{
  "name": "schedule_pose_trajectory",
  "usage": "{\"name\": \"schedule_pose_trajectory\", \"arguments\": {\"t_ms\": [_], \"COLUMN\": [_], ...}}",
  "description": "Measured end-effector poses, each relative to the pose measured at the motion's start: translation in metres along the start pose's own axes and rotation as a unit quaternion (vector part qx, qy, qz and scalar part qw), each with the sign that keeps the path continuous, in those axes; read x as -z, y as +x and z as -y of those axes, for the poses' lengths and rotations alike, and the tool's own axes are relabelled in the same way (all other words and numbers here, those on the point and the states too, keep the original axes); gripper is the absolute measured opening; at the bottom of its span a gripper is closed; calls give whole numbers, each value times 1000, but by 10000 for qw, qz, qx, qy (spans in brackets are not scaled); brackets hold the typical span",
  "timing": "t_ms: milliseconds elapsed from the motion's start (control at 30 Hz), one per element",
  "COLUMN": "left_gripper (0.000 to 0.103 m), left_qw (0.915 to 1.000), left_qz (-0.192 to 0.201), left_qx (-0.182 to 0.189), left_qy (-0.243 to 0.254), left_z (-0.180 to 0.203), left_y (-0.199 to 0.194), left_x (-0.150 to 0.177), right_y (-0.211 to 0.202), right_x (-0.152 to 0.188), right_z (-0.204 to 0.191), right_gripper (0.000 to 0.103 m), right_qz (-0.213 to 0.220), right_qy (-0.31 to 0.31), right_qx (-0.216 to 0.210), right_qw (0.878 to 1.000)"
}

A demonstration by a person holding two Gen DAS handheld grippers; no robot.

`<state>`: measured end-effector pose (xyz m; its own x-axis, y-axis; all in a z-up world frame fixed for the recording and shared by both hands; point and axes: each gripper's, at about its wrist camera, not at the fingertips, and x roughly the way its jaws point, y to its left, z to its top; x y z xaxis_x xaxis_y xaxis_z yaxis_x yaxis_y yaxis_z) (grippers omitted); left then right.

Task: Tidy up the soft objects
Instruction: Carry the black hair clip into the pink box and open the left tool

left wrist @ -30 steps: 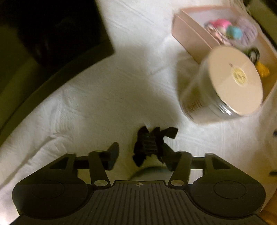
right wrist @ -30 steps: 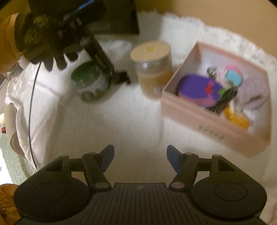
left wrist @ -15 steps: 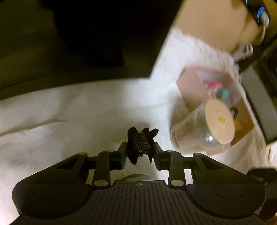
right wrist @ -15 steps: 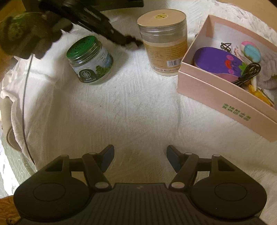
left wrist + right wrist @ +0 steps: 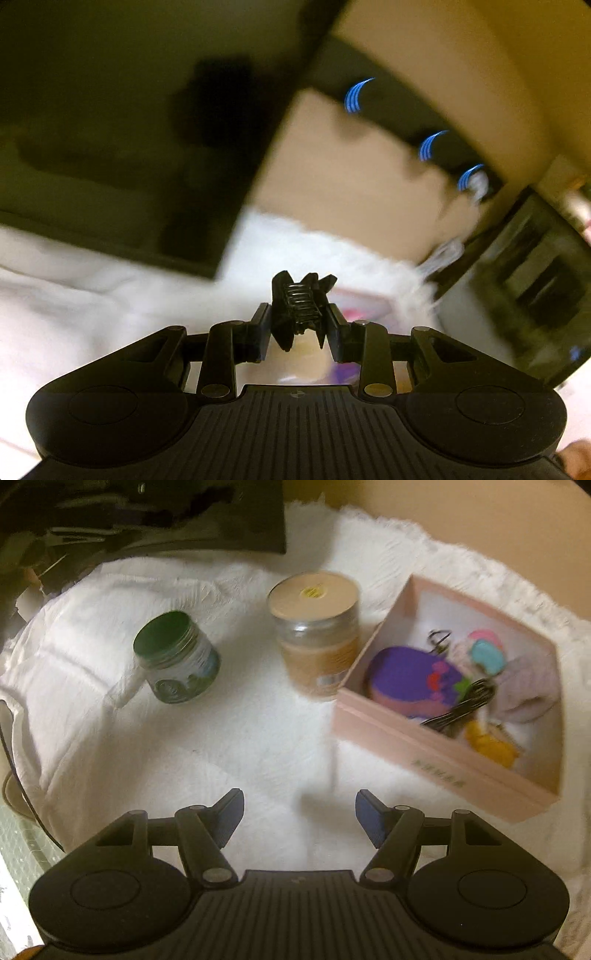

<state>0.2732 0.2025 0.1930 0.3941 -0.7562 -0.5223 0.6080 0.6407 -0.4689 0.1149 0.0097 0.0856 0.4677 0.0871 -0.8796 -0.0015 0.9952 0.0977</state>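
Note:
My left gripper (image 5: 298, 332) is shut on a black claw hair clip (image 5: 300, 306) and holds it up in the air; the view behind it is blurred. My right gripper (image 5: 299, 814) is open and empty, low over the white cloth (image 5: 240, 738). A pink box (image 5: 443, 753) at the right holds a purple pad (image 5: 410, 675), a black clip (image 5: 465, 707), a yellow piece (image 5: 491, 747) and pastel soft items (image 5: 487, 653). A corner of the box (image 5: 369, 306) shows behind the left fingers.
A green-lidded jar (image 5: 177, 657) and a taller tan-lidded jar (image 5: 317, 627) stand on the cloth left of the box. A dark laptop-like slab (image 5: 166, 517) lies at the back. A beige wall (image 5: 480, 517) is behind.
My left gripper closed on the black clip on the cloth and lifted it, tilting upward. My right gripper stayed open and shifted its view slightly; the left gripper has left the right view.

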Motion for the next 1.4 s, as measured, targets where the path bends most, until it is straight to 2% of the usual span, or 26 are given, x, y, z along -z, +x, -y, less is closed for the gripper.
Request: {"name": "schedule_pose_trajectory", "arguments": {"t_ms": [133, 267, 400, 467, 633, 800, 967, 1000, 1067, 1133, 1267, 1400], "left_gripper": [35, 35, 35, 35, 35, 37, 37, 37, 37, 37, 37, 37], "left_qw": [9998, 9990, 9993, 9976, 9925, 9864, 9766, 9779, 9846, 9868, 9872, 9876], "left_qz": [136, 260, -2, -199, -506, -608, -807, -763, -437, -180, -474, -408], "left_qx": [173, -244, -334, -623, -1050, -1383, -1772, -1744, -1532, -1456, -1318, -1356], "left_qy": [8, 255, 141, 208, 363, 648, 911, 864, 724, 687, 768, 682], "left_z": [51, 98, 114, 126, 140, 143, 123, 118, 108, 103, 101, 105], "left_y": [29, 69, 118, 147, 185, 204, 224, 223, 214, 208, 215, 208], "left_x": [14, 21, 32, 40, 56, 60, 63, 63, 65, 69, 77, 87], "right_y": [-23, -45, -55, -59, -65, -63, -56, -53, -47, -43, -32, -34], "right_x": [12, 29, 42, 47, 56, 64, 68, 68, 70, 71, 78, 87], "right_z": [13, 43, 73, 89, 111, 129, 131, 131, 127, 125, 120, 118], "right_gripper": [67, 67, 67, 67, 67, 67, 67, 67, 67, 67, 67, 67], "right_qz": [195, 299, 358, 420, 541, 552, 539, 511, 456, 407, 186, 170], "right_qy": [-238, -223, -40, 73, 194, 513, 737, 775, 869, 924, 1055, 1035], "right_qx": [152, 200, 232, 198, 201, 211, 269, 307, 418, 532, 828, 898], "right_qw": [9994, 9991, 9991, 9989, 9981, 9969, 9955, 9952, 9943, 9935, 9908, 9904]}}
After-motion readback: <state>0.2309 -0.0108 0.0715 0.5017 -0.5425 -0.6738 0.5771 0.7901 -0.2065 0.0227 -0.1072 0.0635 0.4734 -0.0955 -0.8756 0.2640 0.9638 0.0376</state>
